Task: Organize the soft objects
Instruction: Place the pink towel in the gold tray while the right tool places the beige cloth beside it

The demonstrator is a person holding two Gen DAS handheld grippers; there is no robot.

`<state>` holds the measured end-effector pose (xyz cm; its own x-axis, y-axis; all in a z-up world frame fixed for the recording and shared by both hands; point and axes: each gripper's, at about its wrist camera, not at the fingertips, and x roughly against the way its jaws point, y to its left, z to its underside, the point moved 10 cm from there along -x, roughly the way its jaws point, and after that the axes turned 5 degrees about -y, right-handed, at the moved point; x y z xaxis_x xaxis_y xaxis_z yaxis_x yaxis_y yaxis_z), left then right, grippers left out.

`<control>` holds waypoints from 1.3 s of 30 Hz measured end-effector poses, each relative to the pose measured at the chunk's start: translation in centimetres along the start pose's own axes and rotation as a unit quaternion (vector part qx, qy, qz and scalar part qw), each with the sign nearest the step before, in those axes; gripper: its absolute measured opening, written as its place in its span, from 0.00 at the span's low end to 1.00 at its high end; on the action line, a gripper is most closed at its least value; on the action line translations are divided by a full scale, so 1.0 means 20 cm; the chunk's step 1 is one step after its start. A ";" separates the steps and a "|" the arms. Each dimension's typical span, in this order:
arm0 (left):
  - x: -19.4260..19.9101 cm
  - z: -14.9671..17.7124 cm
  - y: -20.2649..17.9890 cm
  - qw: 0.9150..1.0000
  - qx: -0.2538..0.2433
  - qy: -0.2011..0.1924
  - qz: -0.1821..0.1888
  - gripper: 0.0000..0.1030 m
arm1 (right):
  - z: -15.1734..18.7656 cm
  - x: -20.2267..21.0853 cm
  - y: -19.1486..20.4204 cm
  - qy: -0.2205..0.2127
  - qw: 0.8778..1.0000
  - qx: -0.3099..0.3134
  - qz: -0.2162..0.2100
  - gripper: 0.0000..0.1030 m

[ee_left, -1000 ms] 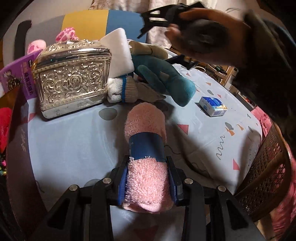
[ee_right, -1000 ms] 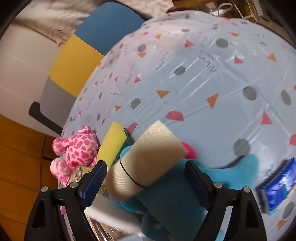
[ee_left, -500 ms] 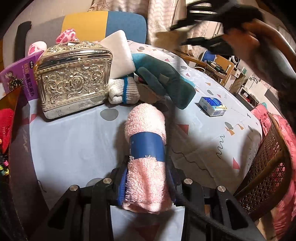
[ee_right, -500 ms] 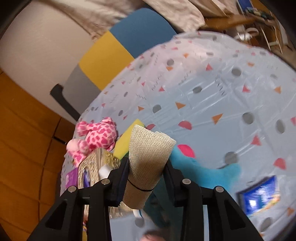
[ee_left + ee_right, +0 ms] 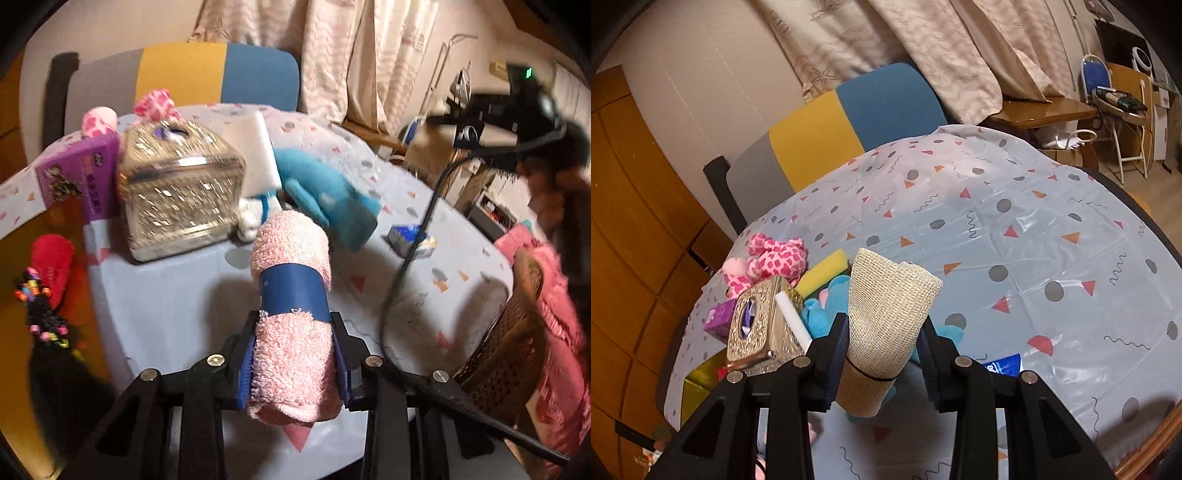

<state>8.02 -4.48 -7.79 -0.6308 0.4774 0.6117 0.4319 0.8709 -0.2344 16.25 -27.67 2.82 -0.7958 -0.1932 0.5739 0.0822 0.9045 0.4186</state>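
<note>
The left gripper (image 5: 293, 363) is clamped on a rolled pink towel (image 5: 291, 295) with a dark blue paper band around its middle; both pads press the near end of the roll, which is held clear above the table (image 5: 166, 302). The right gripper (image 5: 882, 349) is closed tight on a beige mesh roll (image 5: 886, 317) bound by a thin black band near its lower end; the roll's upper end flares open above the jaws, and the roll is off the table. The table carries a pale cloth printed with dots and triangles. Toward its far left edge stands an ornate silver box (image 5: 177, 199), with a purple packet (image 5: 77, 177) and a pink spotted plush toy (image 5: 768, 260) just beside it. A white foam block (image 5: 251, 151) leans against the box, and a teal plush toy (image 5: 328, 199) lies next to it. A small blue packet (image 5: 408, 236) lies apart, nearer the right edge. A colour-block chair (image 5: 842, 122) stands behind the table.
</note>
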 end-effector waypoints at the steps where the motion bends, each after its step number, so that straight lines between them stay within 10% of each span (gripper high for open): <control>1: 0.03 -0.01 0.00 1.000 0.003 -0.005 -0.002 0.34 | 0.01 0.01 0.01 0.001 1.000 0.004 -0.002 0.35; 10: 0.37 -0.09 0.32 0.995 0.076 -0.044 -0.050 0.34 | 0.06 0.03 0.13 -0.020 0.999 0.025 -0.019 0.35; 17: 0.59 -0.07 0.82 0.976 0.155 -0.065 -0.141 0.34 | -0.09 0.18 0.04 -0.085 0.996 0.017 0.023 0.35; 27: 0.45 -0.05 1.29 0.949 0.229 -0.017 -0.218 0.36 | 0.12 0.09 0.39 -0.024 0.994 0.104 -0.039 0.35; 32: 0.38 -0.06 1.36 0.945 0.232 -0.015 -0.230 0.56 | 0.26 0.00 0.60 0.009 0.989 0.129 -0.077 0.35; 39: 0.49 -0.03 1.33 0.942 0.232 -0.037 -0.239 0.59 | 0.48 -0.09 0.90 0.066 0.973 0.168 -0.142 0.35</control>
<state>13.66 23.29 -7.50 -0.7318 0.0103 0.6815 -0.2300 0.9375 -0.2611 13.44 -7.38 2.65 -0.6721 -0.4814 0.5626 -0.3488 0.8761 0.3329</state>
